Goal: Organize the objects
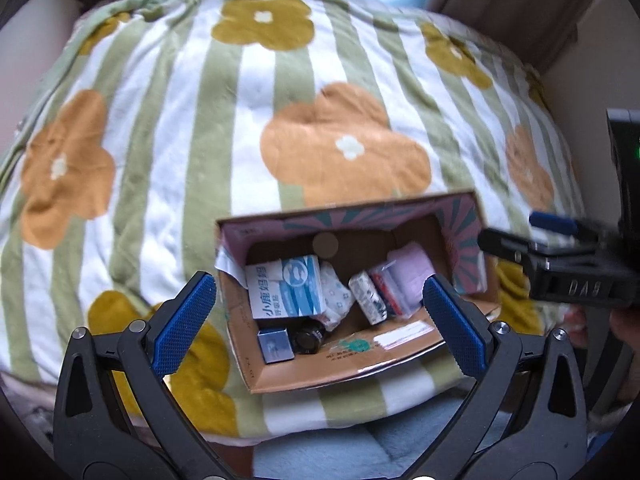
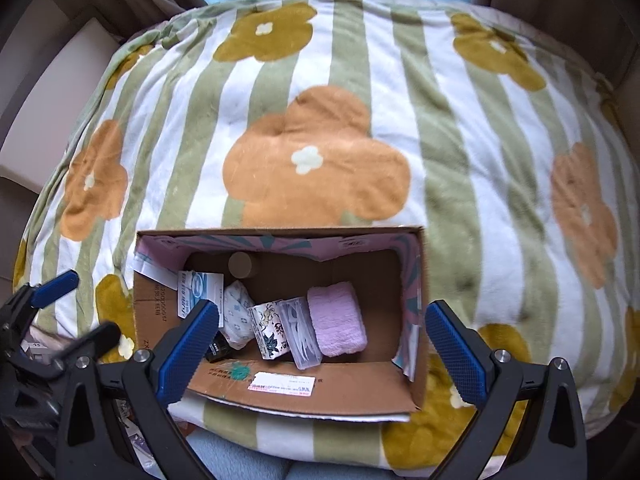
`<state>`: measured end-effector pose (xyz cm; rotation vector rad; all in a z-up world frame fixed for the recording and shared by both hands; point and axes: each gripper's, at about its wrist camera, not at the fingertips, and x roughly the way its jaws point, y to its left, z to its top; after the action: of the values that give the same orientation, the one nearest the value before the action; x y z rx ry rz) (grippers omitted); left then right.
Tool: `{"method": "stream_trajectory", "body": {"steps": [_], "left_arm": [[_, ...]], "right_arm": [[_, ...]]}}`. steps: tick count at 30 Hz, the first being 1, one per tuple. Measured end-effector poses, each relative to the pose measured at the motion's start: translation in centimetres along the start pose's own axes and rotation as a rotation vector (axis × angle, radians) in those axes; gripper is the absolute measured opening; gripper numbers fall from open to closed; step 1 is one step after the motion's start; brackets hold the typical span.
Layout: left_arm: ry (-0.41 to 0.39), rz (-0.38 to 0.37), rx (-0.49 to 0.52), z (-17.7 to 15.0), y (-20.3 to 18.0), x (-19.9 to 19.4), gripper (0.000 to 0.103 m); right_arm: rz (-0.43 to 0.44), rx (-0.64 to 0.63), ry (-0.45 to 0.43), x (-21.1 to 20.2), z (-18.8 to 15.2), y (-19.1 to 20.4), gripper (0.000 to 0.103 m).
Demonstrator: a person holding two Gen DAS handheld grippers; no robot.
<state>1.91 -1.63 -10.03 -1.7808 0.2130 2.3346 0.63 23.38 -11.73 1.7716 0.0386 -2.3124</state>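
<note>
Cardboard, brown and open-topped, is what the left wrist camera looks down on: a box (image 1: 352, 364) sitting on a green-and-white striped blanket (image 1: 168, 128) printed with orange and mustard flowers. Inside it, at the left, a white and blue carton (image 1: 286, 286) leans against a patterned white pouch (image 1: 336, 296); nearer lie a small grey box (image 1: 274, 345) and a dark round lid (image 1: 307, 338). Toward the right are a floral packet (image 1: 366, 296), a clear plastic case (image 1: 390, 290) and a folded pink towel (image 1: 412, 266). The left gripper (image 1: 320, 320) hangs over the box's near edge with its blue pads spread wide and nothing between them. The right gripper (image 1: 532, 232) shows at the right edge, just beside the box's right wall.

From the right wrist camera the same box (image 2: 304, 392) lies near the blanket's (image 2: 460, 140) near edge, with the towel (image 2: 338, 320), the clear case (image 2: 302, 332), the floral packet (image 2: 272, 330) and the pouch (image 2: 236, 316) in a row on its floor. The right gripper (image 2: 322, 342) hovers above it, jaws released and bare. The left gripper (image 2: 76, 304) appears at the far left, also parted.
</note>
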Motion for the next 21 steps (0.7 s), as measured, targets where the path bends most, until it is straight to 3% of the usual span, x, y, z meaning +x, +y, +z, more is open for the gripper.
{"method": "stream_trajectory", "body": {"steps": [3,8,21], "left_arm": [[-0.032,-0.011,-0.017,0.9,0.3,-2.0,0.103],[-0.091,0.041,0.004,1.8,-0.1,-3.9,0.103],[-0.147,0.046,-0.018,2.3,-0.4,-4.0,0.103]], "right_arm": [[-0.006,0.004,-0.011,-1.5,0.1,0.1,0.103],[-0.035,-0.009,-0.041,-3.3,-0.1,0.7,0.103],[-0.068,-0.014,-0.116,-5.0,1.0,0.5,0.103]]}}
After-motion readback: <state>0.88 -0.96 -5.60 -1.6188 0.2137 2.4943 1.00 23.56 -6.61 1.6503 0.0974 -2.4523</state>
